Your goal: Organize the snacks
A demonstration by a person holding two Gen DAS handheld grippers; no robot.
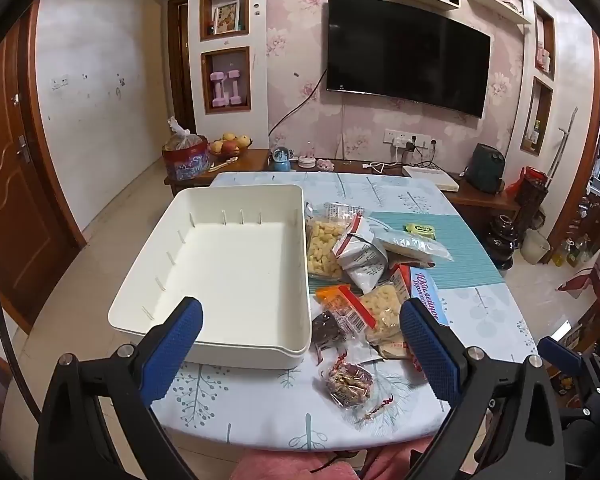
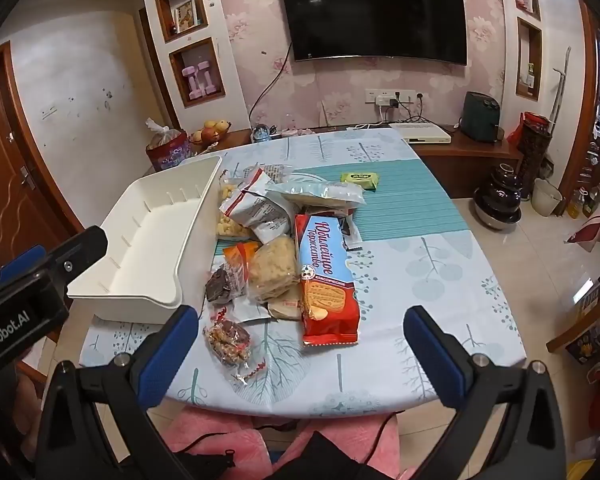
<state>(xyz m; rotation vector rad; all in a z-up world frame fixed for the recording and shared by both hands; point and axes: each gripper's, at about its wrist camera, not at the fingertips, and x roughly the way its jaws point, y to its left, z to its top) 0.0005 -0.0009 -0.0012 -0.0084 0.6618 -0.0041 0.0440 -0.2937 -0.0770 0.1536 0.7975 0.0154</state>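
Crinkly plastic snacks lie heaped mid-table, touching the smooth white rectangular bin by the left edge. Glossy red biscuit pack lies flat nearest me. My left gripper and right gripper gape, ribbed blue pads empty.

Your white bin lies bare inside, open from above. Just to its right, the snack pile crowds the table middle. The tablecloth right of the biscuit pack gives free passage.
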